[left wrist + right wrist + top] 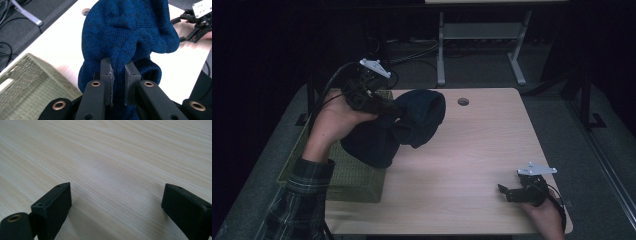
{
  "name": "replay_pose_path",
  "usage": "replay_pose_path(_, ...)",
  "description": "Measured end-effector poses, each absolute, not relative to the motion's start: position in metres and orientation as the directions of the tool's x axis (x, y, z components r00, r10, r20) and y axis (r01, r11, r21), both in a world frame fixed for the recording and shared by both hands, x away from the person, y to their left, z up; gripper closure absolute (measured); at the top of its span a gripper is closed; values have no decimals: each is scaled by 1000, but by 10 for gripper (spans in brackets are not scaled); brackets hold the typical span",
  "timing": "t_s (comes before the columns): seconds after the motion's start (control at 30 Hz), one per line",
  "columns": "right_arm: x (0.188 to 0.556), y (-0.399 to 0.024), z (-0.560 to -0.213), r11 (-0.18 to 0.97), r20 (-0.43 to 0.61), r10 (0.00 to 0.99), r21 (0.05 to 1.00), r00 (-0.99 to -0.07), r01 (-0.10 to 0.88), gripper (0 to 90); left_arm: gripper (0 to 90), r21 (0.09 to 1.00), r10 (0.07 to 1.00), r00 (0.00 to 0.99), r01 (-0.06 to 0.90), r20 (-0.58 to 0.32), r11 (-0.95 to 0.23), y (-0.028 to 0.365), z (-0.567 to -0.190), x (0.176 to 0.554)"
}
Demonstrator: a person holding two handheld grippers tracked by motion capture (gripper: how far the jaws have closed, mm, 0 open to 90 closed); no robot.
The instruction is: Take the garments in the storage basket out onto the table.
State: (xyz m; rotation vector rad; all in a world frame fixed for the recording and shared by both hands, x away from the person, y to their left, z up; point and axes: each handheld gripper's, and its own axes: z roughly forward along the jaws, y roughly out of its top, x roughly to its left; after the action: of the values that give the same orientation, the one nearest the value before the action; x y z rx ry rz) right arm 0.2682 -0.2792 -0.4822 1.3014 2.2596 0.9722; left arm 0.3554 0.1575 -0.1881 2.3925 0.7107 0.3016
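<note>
A dark blue knitted garment [404, 125] hangs bunched in the air over the table's left part, partly above a green basket [354, 177]. My left gripper [384, 107] is shut on a fold of it; in the left gripper view the knit [130, 32] is pinched between the two pads [108, 72]. My right gripper [507, 192] rests low at the table's front right corner, and its jaws stand wide apart over bare wood [112, 170] with nothing between them.
The light wooden table [472, 150] has a round cable hole [463, 101] near its far edge. The green woven basket sits at the table's left front. A white desk frame [479, 45] and cables lie on the dark floor behind.
</note>
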Motion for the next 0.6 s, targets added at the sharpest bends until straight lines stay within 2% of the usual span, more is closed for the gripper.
replay_pose_path(0.6,268,-279,-482,339,34,858,712,-512,615,89,806,613,500,866,386,16,-689,104,-205,358)
